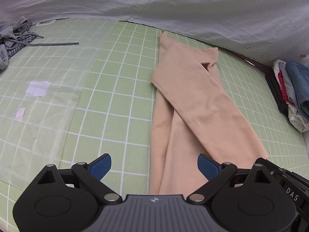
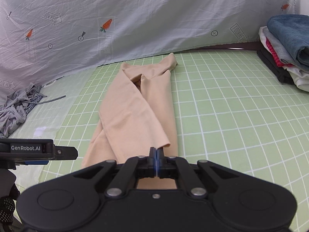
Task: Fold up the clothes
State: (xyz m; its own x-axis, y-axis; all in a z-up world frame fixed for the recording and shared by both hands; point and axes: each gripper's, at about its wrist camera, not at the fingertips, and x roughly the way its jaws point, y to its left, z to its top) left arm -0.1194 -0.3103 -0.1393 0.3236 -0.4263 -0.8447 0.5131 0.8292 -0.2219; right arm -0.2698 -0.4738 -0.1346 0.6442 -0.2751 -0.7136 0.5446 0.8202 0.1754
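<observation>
A beige garment (image 1: pixel 191 104) lies lengthwise on the green checked mat (image 1: pixel 119 96), its sleeves folded across its body. My left gripper (image 1: pixel 154 167) is open and empty, its blue pads either side of the garment's near left edge, above it. In the right wrist view the garment (image 2: pixel 135 112) stretches away from my right gripper (image 2: pixel 156 152), whose pads are pressed together at the tip of the upper sleeve's cuff. Whether cloth is pinched between them I cannot tell. The left gripper's body (image 2: pixel 36 150) shows at the left.
A heap of grey and checked clothes with a drawstring (image 1: pixel 13 38) lies at the far left. A stack of folded clothes (image 2: pixel 285 50) sits at the right. A carrot-print sheet (image 2: pixel 135 19) hangs behind the mat. White patches (image 1: pixel 37 89) mark the pale left area.
</observation>
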